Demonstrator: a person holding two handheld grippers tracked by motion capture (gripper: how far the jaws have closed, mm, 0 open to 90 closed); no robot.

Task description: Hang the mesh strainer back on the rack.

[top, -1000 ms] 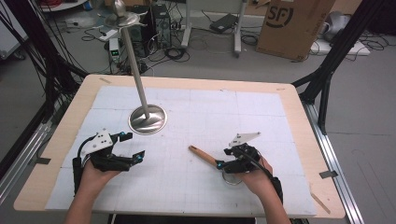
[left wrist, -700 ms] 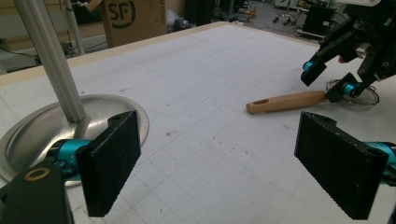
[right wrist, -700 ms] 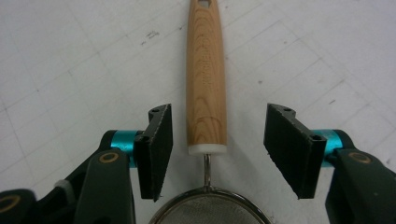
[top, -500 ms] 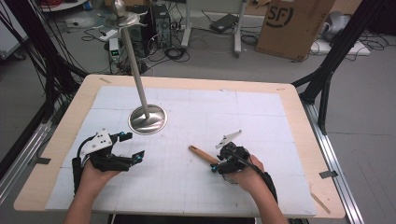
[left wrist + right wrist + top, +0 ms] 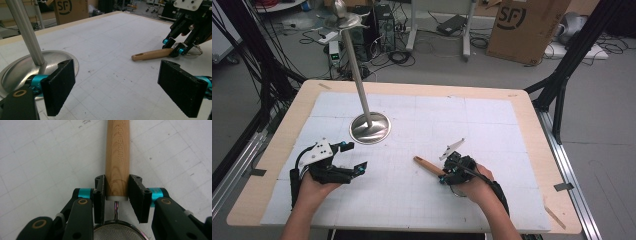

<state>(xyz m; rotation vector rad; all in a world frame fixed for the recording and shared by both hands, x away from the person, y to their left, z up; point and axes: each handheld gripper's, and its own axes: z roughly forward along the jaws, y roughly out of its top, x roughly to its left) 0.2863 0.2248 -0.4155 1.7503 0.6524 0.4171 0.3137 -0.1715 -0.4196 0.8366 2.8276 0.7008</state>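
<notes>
Grey floor (image 5: pixel 612 150) strewn with cables (image 5: pixel 412 50); cardboard box (image 5: pixel 527 27) behind the wooden table (image 5: pixel 532 107).

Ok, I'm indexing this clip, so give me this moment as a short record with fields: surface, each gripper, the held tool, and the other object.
surface: white gridded mat on a wooden table
right gripper: jaws just closing, on both sides of the wooden handle
tool: small mesh strainer, lying flat, wire neck joining handle
left gripper: open, nothing between its jaws
other object: metal stand, round base, tall pole
</notes>
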